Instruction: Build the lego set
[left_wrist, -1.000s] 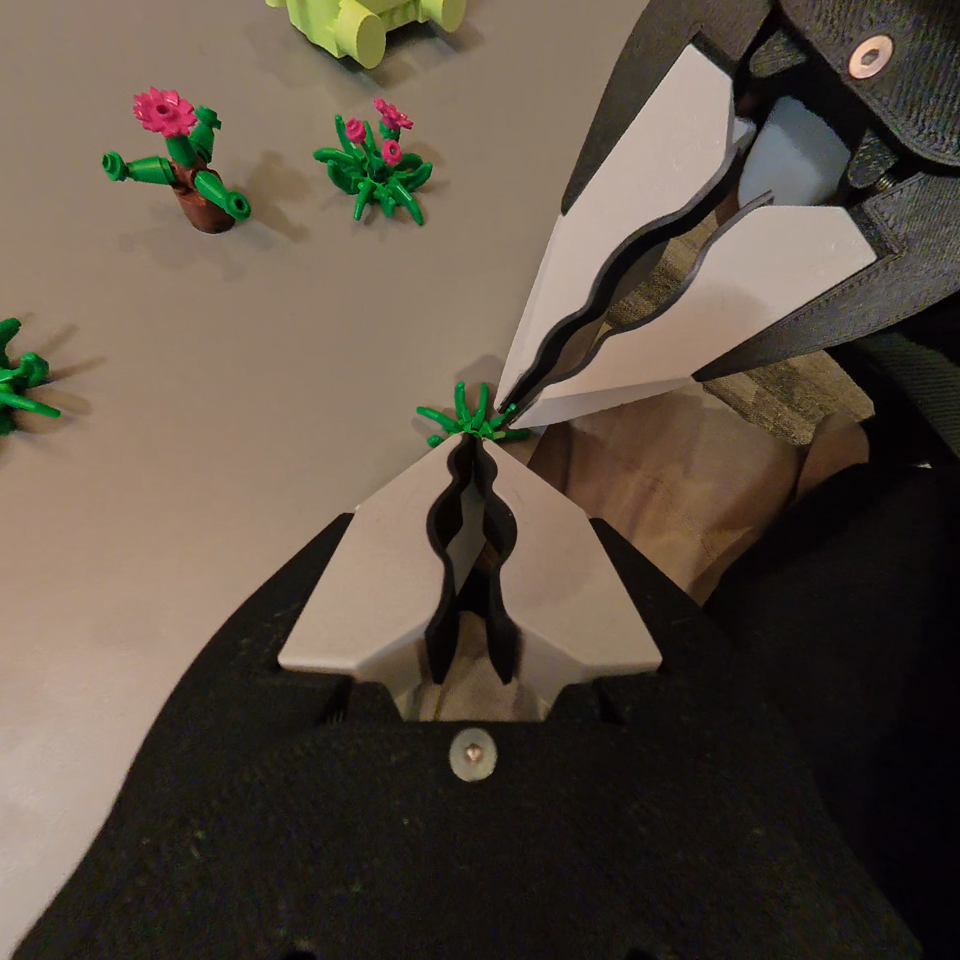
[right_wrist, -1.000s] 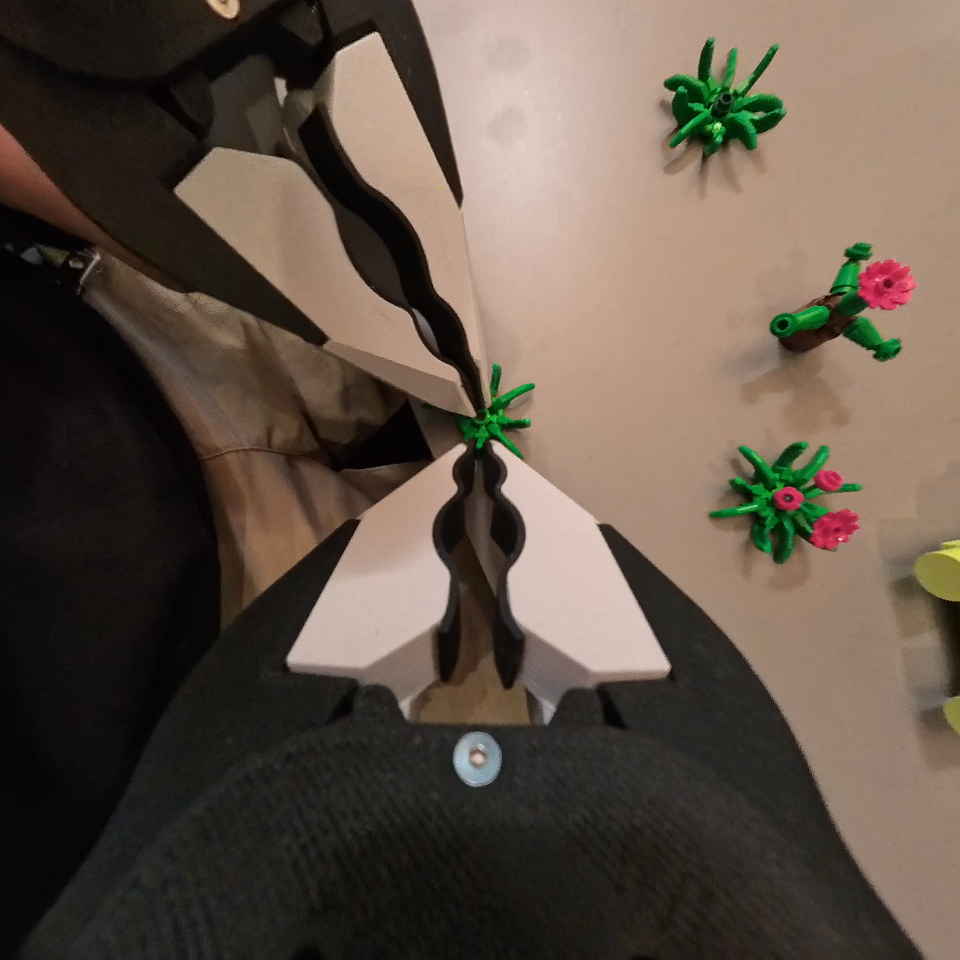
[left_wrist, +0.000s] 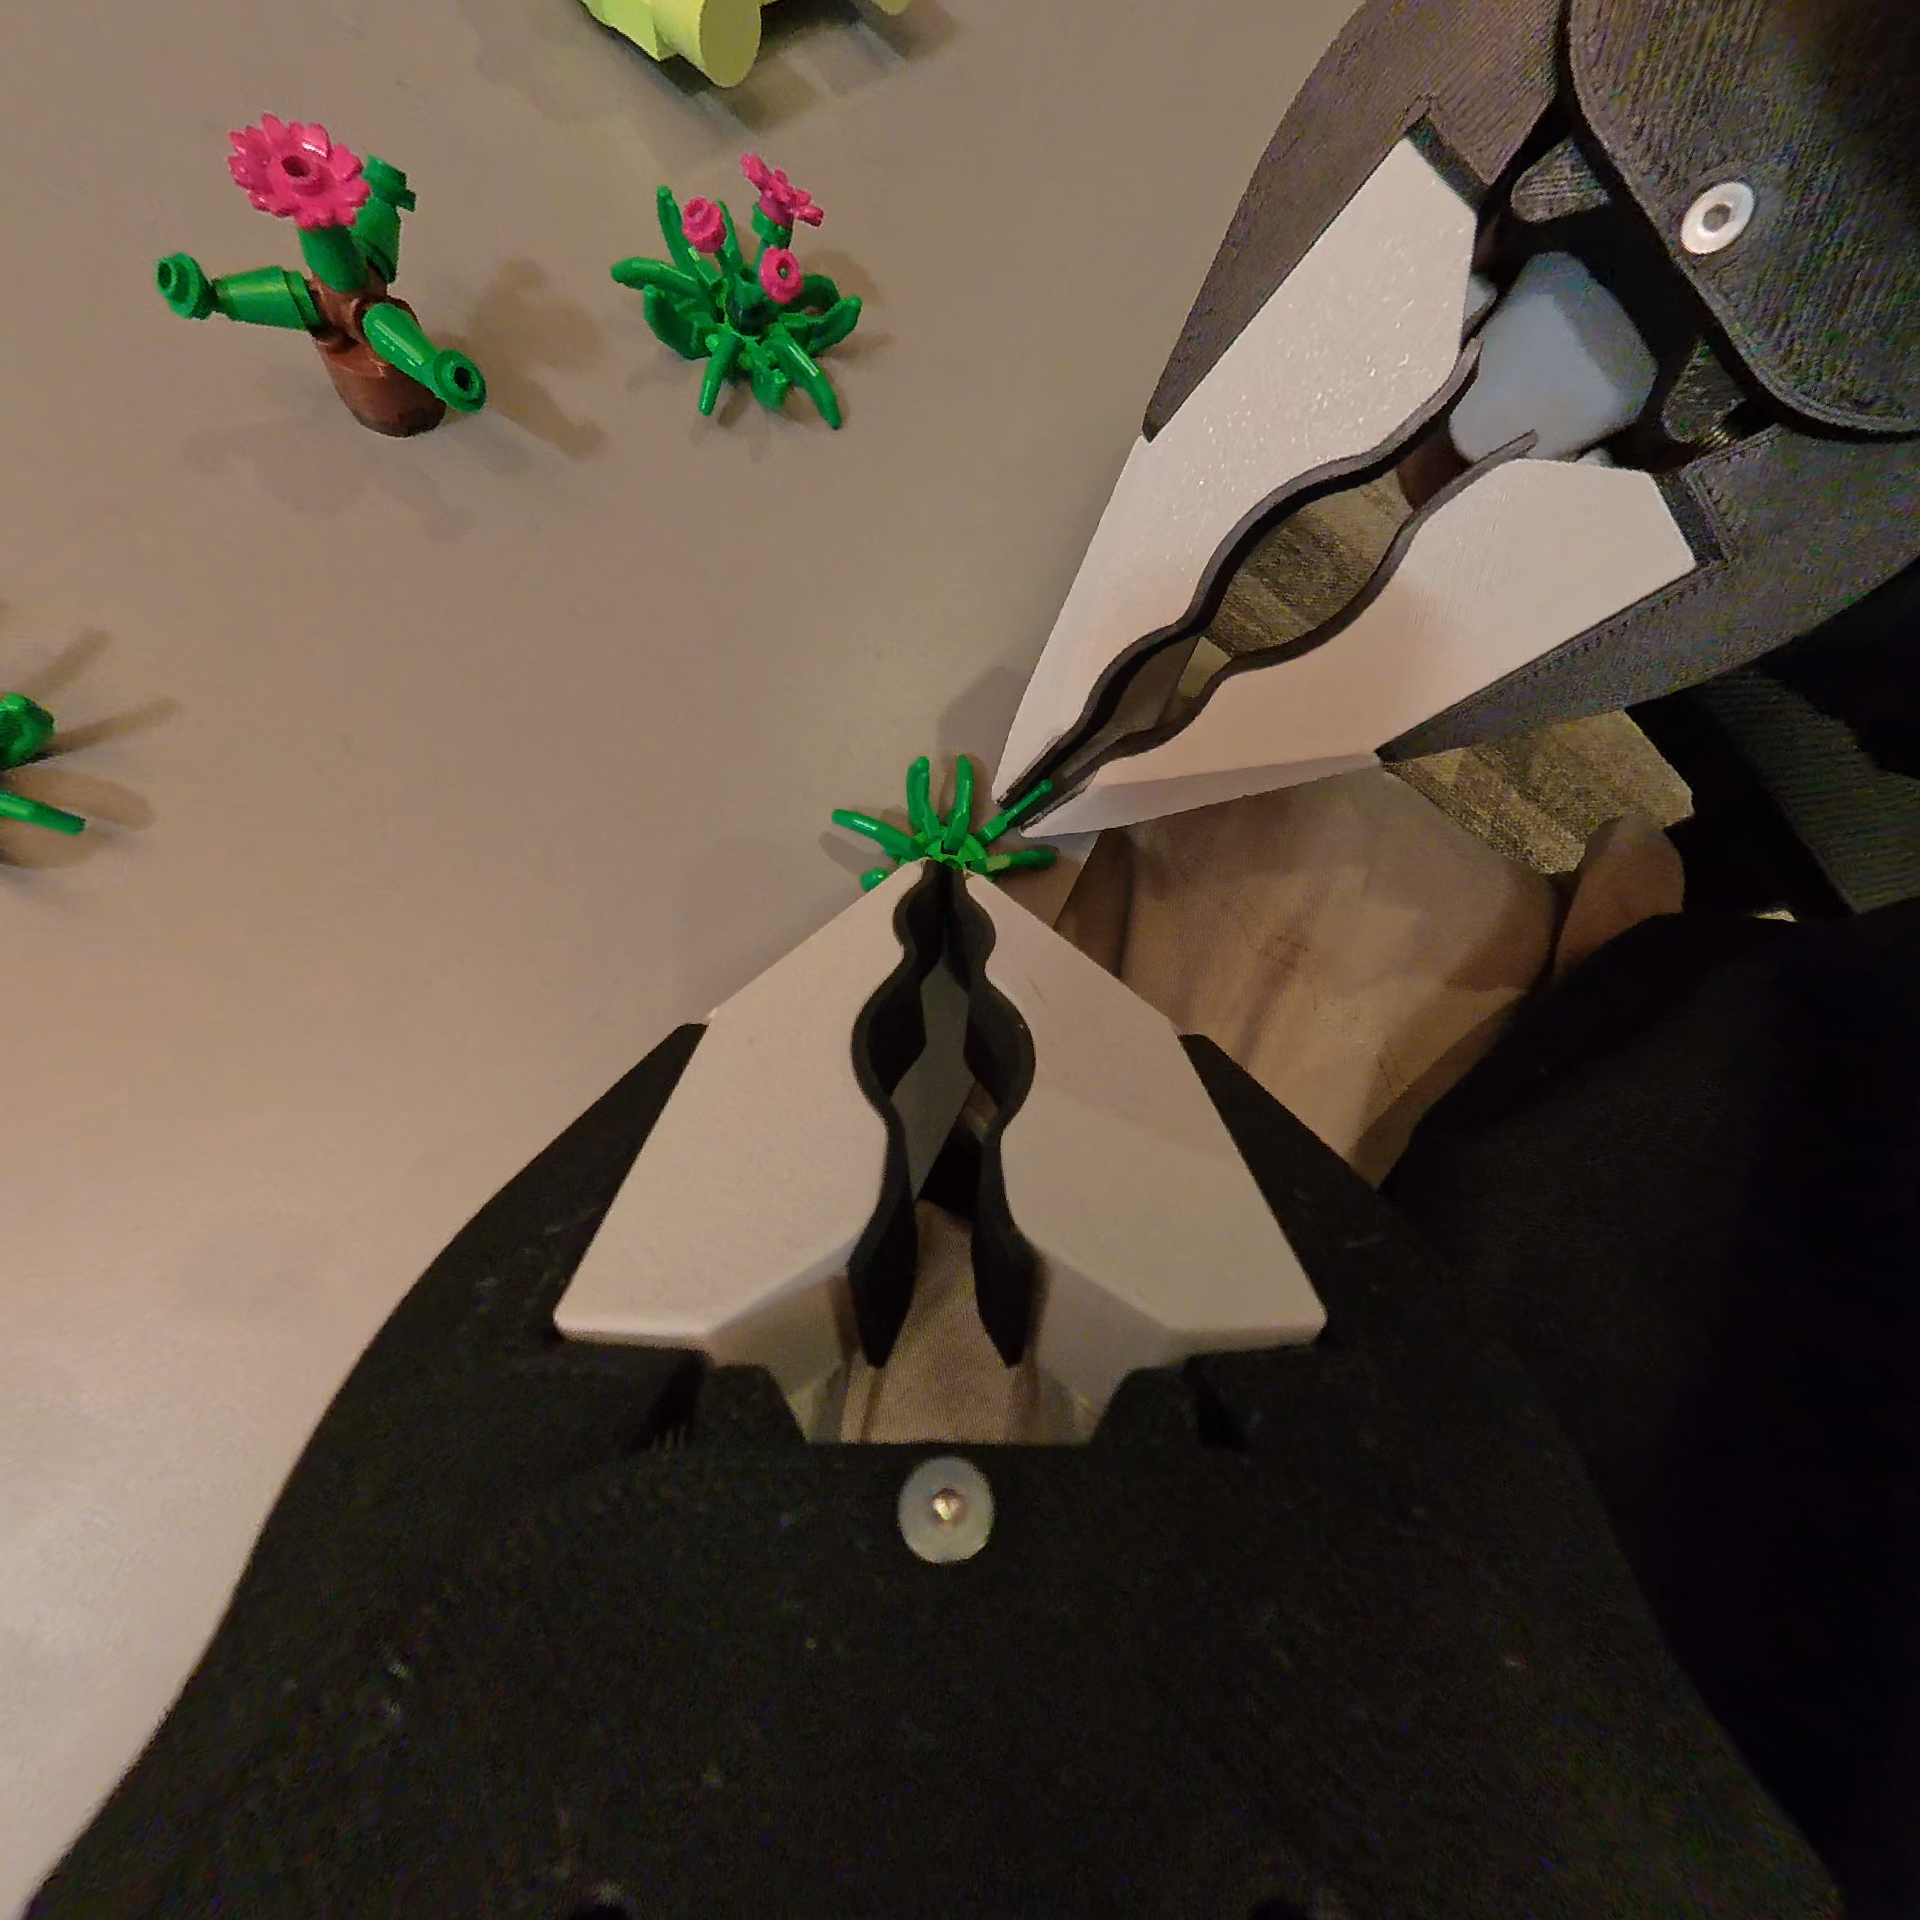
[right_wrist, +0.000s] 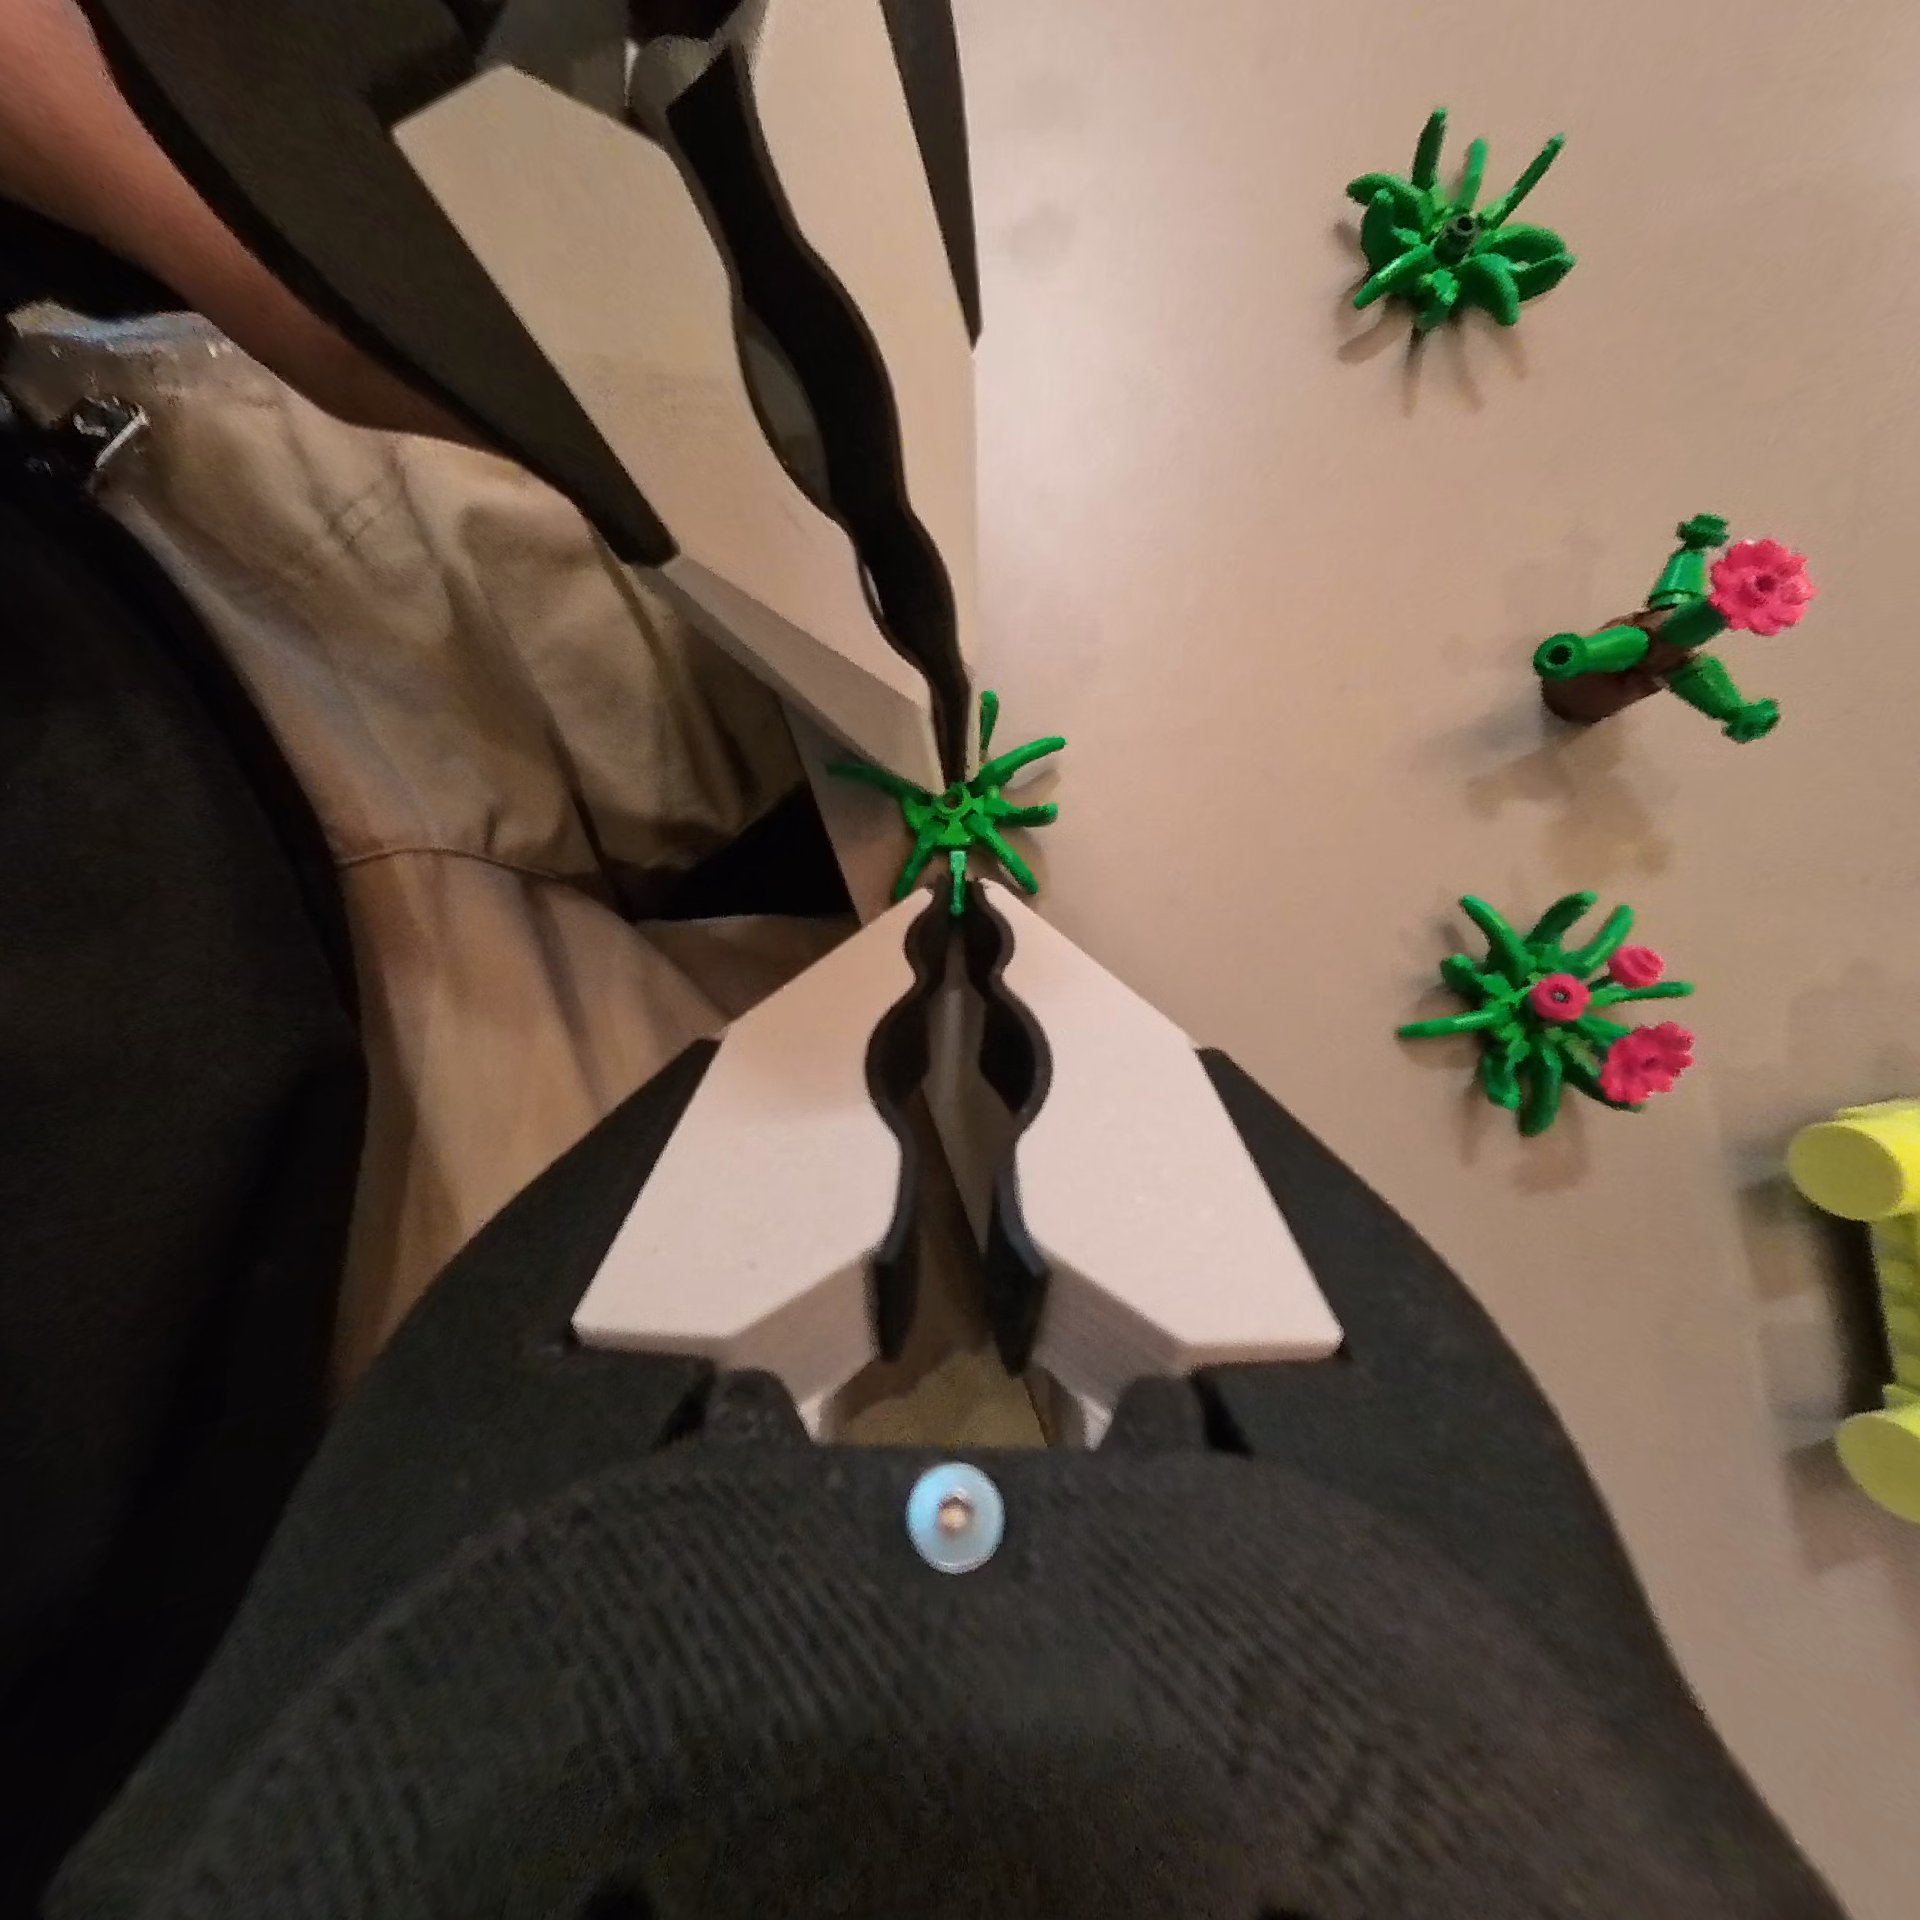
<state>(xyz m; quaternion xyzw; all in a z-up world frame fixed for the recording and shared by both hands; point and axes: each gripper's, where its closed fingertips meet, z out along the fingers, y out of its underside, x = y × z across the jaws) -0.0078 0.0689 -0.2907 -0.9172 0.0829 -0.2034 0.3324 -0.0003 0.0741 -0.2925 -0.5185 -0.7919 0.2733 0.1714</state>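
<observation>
over the near edge of the grey-beige table (left_wrist: 436, 727), right where the surface gives way to the person's tan-trousered lap (left_wrist: 1299, 997), both grippers meet on one small green spiky plastic leaf piece (left_wrist: 940, 826). the left gripper (left_wrist: 943, 878) has its fingers closed on the piece's centre from below, and the right gripper (right_wrist: 956, 902) has its fingers pinched shut on one thin leaf tip. the piece is held up between them, above the table edge.

farther in, well apart from the grippers, a brown lego pot with green stems and a magenta flower (left_wrist: 343, 291) stands near a low green leaf cluster with three small magenta blooms (left_wrist: 743, 301). toward the far edge sits a lime-yellow chunky block build (right_wrist: 1870, 1299), partly cut off. another bare green leaf cluster (right_wrist: 1455, 234) lies alone toward the left side. bare table lies between these pieces and the grippers, leaving open room along the near edge.
</observation>
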